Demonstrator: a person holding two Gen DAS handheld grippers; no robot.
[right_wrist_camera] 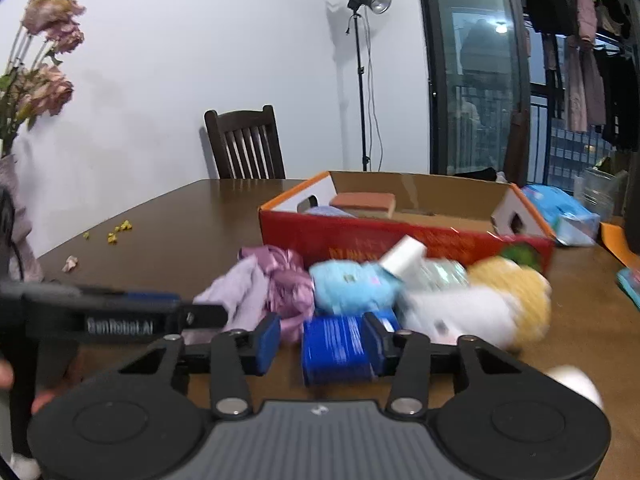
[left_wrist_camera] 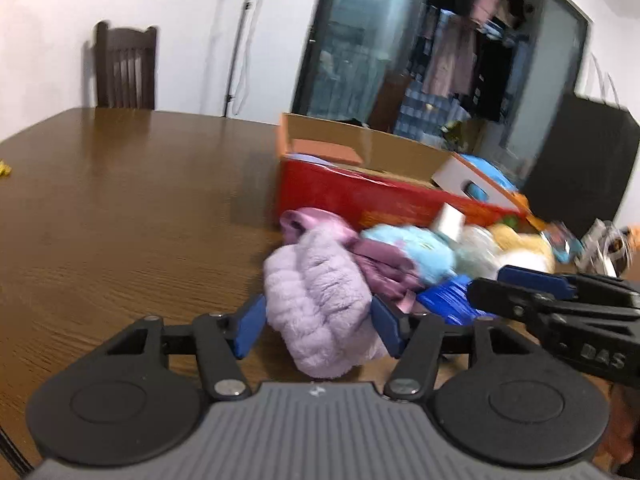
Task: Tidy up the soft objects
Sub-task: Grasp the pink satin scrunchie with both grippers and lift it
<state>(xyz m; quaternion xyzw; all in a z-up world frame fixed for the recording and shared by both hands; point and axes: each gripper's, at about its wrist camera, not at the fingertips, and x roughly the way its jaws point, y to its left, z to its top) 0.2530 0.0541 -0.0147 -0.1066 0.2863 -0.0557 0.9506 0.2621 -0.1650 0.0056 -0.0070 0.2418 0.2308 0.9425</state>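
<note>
Soft objects are heaped on the tabletop (right_wrist_camera: 168, 216) just in front of a red cardboard box (right_wrist_camera: 400, 236), whose flaps stand open. At the near left of the heap a lilac plush item (left_wrist_camera: 320, 304), fluffy and ribbed in rounded folds, is seen between the blue pads of the left gripper (left_wrist_camera: 318, 326); the pads appear to touch its sides, yet whether it is truly squeezed cannot be told. A blue packet (right_wrist_camera: 336, 346), flat-sided and printed with white lines, stands between the pads of the right gripper (right_wrist_camera: 326, 344); the right pad lies against it while a gap is left at the left pad, so these jaws are judged not yet closed on it.

The step in hand is judged to be the picking-up of two pieces at once. The next move calls for both pairs of jaws to be shut firmly enough that the yielding plush is not lost, and for each piece to be lifted clear of the heap and carried over the box wall.

Behind these lie a mauve satin cloth (right_wrist_camera: 286, 284), crumpled and shiny, a pale blue plush (right_wrist_camera: 352, 286), a white plush (right_wrist_camera: 464, 312) and a yellow plush (right_wrist_camera: 516, 284), all blurred. Inside the box a brick-coloured sponge (right_wrist_camera: 364, 204) is seen.
</note>
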